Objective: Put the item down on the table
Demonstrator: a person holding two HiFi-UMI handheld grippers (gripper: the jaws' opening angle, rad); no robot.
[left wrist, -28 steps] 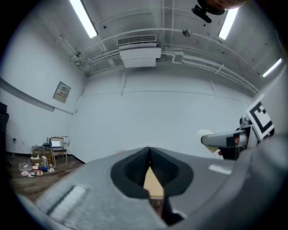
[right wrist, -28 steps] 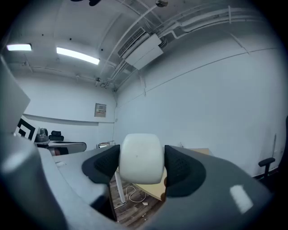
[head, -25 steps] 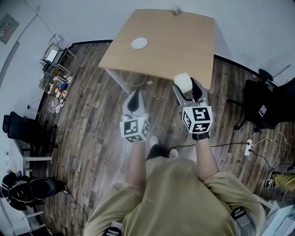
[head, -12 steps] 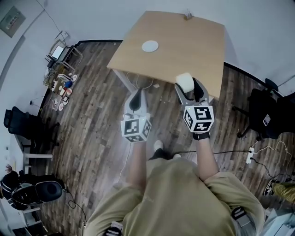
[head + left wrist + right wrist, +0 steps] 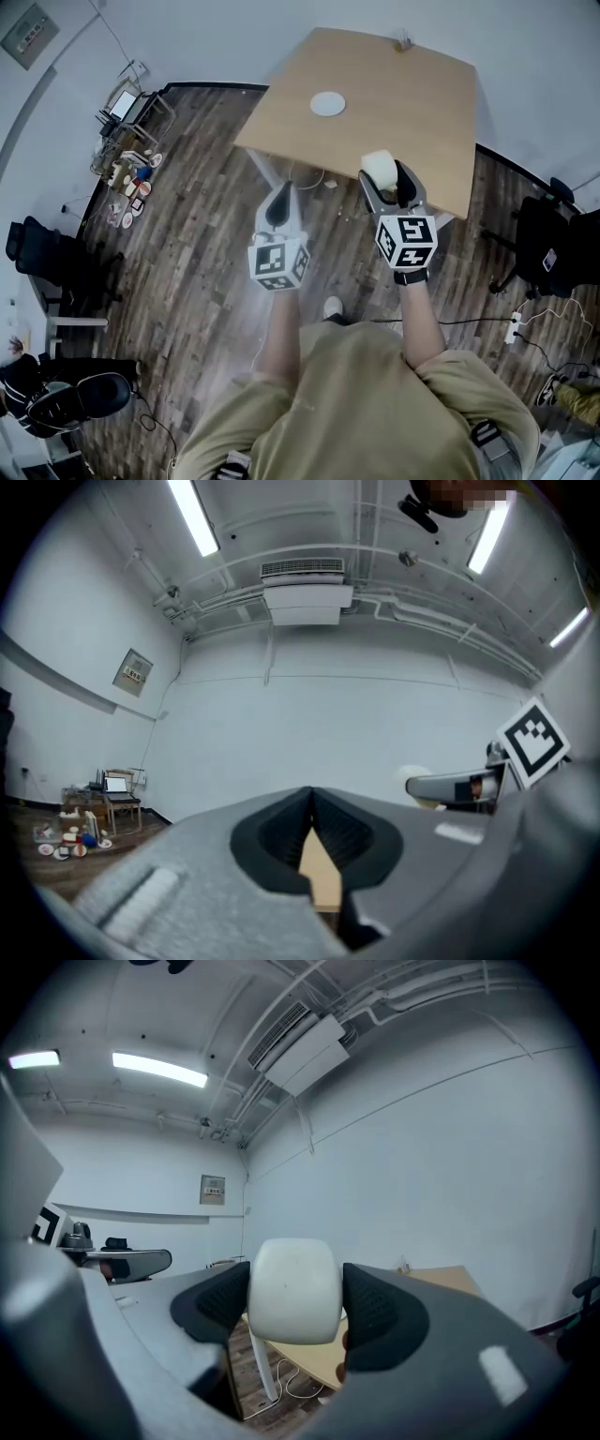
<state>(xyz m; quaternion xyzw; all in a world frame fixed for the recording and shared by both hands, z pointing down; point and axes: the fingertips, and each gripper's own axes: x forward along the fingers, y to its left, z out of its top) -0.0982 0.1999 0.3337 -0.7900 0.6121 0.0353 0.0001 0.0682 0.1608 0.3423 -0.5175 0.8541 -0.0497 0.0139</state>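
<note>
While the white item (image 5: 292, 1290) sits pinched in the right tool (image 5: 384, 176), raised near the front edge of the bench (image 5: 375, 84), releasing here could drop it onto the floor (image 5: 197, 244) or let it roll off; the left tool (image 5: 278, 208) is closed, empty.

A light wooden counter (image 5: 398, 122) stands on a dark plank floor (image 5: 187, 244). A flat white round disc (image 5: 327, 103) lies toward its left edge. A small object (image 5: 405, 42), too small to identify, sits at the far edge.
</note>
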